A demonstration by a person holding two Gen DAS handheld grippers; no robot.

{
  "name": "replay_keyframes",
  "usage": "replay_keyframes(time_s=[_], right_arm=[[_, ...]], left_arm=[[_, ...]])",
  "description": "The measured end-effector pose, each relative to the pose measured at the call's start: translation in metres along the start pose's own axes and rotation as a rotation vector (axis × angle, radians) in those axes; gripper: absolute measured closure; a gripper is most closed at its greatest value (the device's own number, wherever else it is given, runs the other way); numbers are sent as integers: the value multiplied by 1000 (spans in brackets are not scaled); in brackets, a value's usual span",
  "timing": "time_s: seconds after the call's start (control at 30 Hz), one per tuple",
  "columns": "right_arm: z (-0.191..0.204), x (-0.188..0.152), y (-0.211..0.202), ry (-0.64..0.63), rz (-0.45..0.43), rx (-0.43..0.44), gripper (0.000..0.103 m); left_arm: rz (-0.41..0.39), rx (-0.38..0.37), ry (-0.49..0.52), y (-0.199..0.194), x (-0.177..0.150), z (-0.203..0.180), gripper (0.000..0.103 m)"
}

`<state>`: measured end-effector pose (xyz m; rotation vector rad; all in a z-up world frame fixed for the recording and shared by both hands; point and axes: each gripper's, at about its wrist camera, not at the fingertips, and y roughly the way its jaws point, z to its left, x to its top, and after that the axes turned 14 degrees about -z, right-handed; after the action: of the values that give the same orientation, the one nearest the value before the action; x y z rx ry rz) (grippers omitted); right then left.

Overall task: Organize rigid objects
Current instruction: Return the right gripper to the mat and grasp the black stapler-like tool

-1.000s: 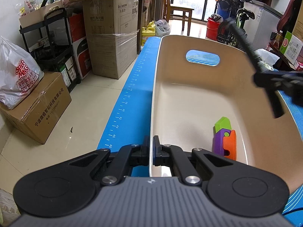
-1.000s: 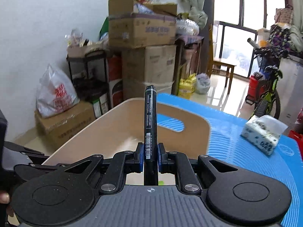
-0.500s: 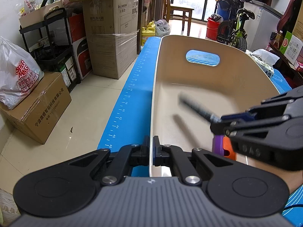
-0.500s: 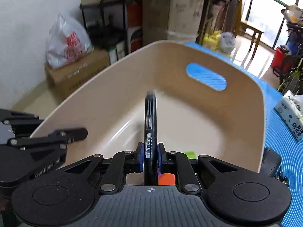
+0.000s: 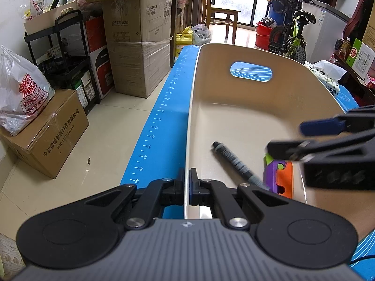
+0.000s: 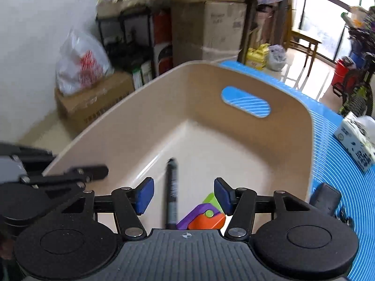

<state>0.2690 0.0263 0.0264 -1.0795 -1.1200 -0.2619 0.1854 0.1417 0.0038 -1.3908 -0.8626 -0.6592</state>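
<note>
Count: 1 beige bin (image 5: 234,107), 1 black marker (image 5: 236,162), 1 purple-orange-green toy (image 5: 280,175), 2 grippers: left gripper (image 5: 186,182), right gripper (image 6: 184,194).

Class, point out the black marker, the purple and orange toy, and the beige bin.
black marker (image 5: 234,161), left wrist view, mid-barrel.
purple and orange toy (image 6: 206,220), right wrist view, orange body.
beige bin (image 5: 194,93), left wrist view, left wall.

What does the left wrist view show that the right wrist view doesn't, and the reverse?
Left only: the left gripper shut on the bin rim; ruler marks along the mat edge. Right only: the right gripper with jaws opening, pads clear of the pen. Both: bin, pen lying inside, toy beside it.
</note>
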Motion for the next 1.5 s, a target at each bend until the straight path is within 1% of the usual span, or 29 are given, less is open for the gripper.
replay_keyframes(time_s=[0.07, 0.2, 0.23, 0.27, 0.33, 0.4, 0.43, 0.5, 0.63, 0.8, 0.87, 0.93, 1.13, 1.3, 1.5], right_arm=[[-9, 0, -14, 20, -55, -19, 29], [-31, 3, -44, 37, -169, -110, 23], [-39, 3, -53, 49, -201, -132, 19], [-46, 3, -61, 59, -227, -151, 11], [-61, 4, -75, 67, -269, -202, 2], [-75, 0, -85, 63, -291, -252, 3], [-85, -2, -90, 68, -291, -279, 3], [-100, -9, -93, 90, -281, -308, 3], [-130, -28, -94, 140, -229, -359, 3], [-147, -51, -85, 150, -179, -413, 3], [-147, -59, -78, 175, -160, -406, 3], [-146, -65, -70, 171, -144, -401, 3], [-130, -74, -42, 90, -93, -415, 3], [-120, -78, -28, 20, -71, -434, 4], [-125, -81, -17, 34, -50, -420, 8]], left_arm=[[0, -1, -2, 0, 0, 0, 99], [0, -1, -1, 0, 0, 1, 99], [0, -1, -2, 0, 0, 1, 99], [0, -1, -2, 0, 0, 1, 99], [0, 0, -2, 0, 0, 0, 99], [0, 0, -1, 0, 0, 1, 99], [0, 1, 0, 1, 0, 1, 99], [0, 0, -1, 1, 0, 2, 99], [0, 1, 0, 1, 0, 2, 99], [0, 0, -1, 1, 0, 2, 99], [0, 1, -1, 1, 0, 2, 99], [0, 1, -1, 1, 0, 2, 99], [1, 1, -3, 2, 1, 4, 99], [2, 1, -3, 2, 1, 5, 99], [1, 2, -2, 2, 1, 5, 99]])
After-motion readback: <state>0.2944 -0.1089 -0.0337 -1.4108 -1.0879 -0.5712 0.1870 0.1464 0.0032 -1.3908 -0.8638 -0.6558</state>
